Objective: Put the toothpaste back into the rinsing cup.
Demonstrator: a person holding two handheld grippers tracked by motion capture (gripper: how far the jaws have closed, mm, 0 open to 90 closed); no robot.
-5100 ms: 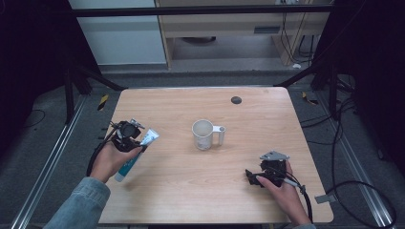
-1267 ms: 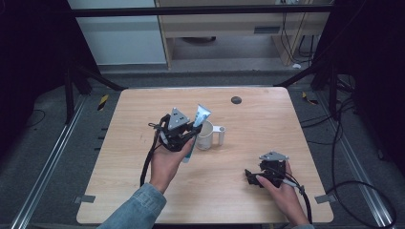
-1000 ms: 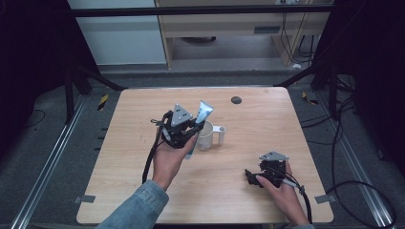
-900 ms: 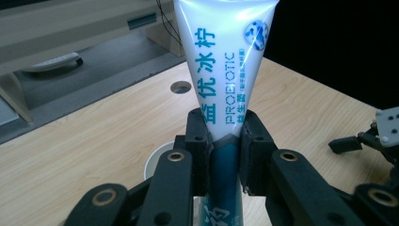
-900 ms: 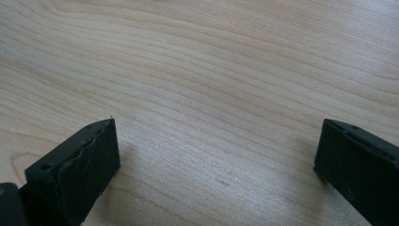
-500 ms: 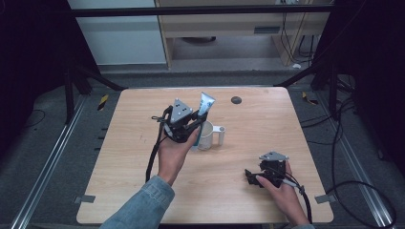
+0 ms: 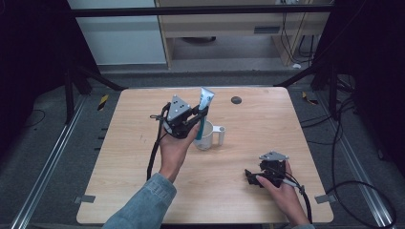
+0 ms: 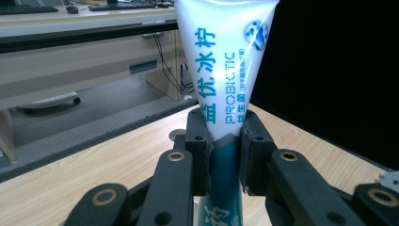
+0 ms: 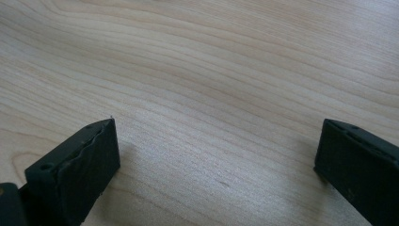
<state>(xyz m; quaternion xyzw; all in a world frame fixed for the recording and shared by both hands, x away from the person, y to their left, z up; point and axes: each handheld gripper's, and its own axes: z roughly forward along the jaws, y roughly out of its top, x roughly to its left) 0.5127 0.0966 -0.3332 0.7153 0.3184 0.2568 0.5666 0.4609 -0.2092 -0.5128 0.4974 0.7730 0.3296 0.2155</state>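
**Tube gripped and upright over the mug, drop still to come**

The left gripper point(image 7: 198, 117) has its fingers point(image 8: 196, 141) clamped on the toothpaste tube point(image 8: 226, 70), pinching it across the narrow dark-teal part of the body. From the fingers the wide crimped white end rises straight up, and the cap end hangs below them, out of sight in the left gripper view. In the high view the tube stands nearly upright, and its lower part points into the mouth of the white mug point(image 7: 208, 138), which sits directly beneath the fingers with its handle turned away from the hand. Whether the cap end already touches the mug's floor cannot be told.

So the pickup and the carry look finished, and the tube seems lined up for standing in the mug. What appears left is lowering it the rest of the way, opening the fingers and drawing the hand clear without tipping the mug.

The right gripper point(image 7: 260, 176) rests on the table point(image 9: 211, 70) well apart from the mug, its fingers point(image 9: 80, 165) spread wide with bare wood between them.
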